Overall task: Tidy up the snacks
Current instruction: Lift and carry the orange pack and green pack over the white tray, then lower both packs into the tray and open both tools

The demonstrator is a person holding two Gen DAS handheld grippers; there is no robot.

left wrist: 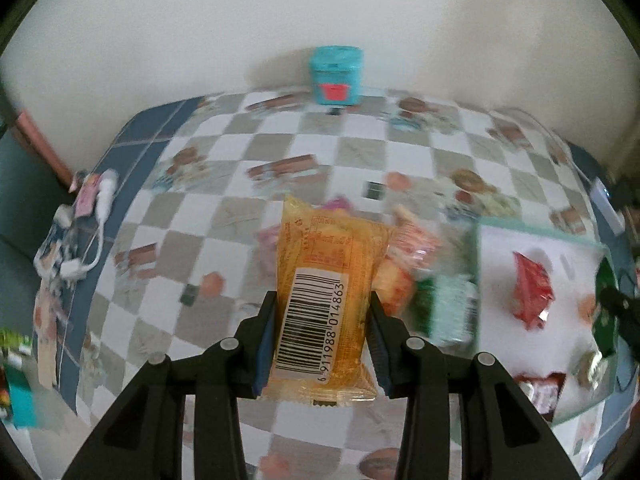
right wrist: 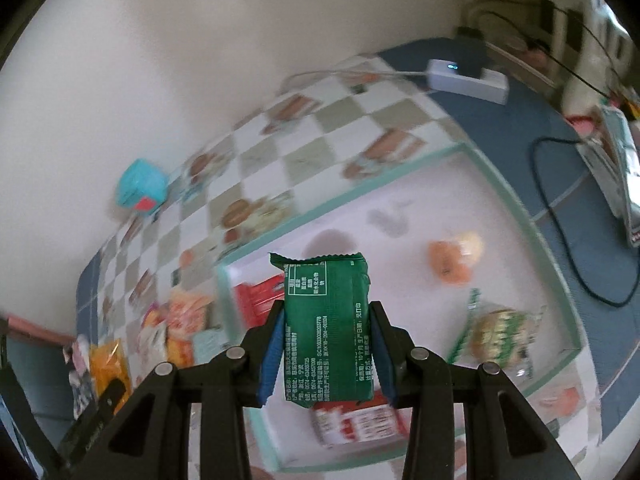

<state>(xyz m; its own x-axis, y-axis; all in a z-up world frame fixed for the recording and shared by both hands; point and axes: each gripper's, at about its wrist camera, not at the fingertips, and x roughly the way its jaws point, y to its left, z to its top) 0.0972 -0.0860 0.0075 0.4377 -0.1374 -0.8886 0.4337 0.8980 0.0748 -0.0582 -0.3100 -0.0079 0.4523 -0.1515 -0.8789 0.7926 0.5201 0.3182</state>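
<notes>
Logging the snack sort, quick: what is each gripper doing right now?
Left gripper: shut on the orange snack packet.
Right gripper: shut on the green snack packet.

Orange packet, barcode up, and green packet held above a white tray, seemingly holding more snacks.

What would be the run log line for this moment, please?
left gripper: shut on orange packet | right gripper: shut on green packet | white tray: holds some snacks
</notes>
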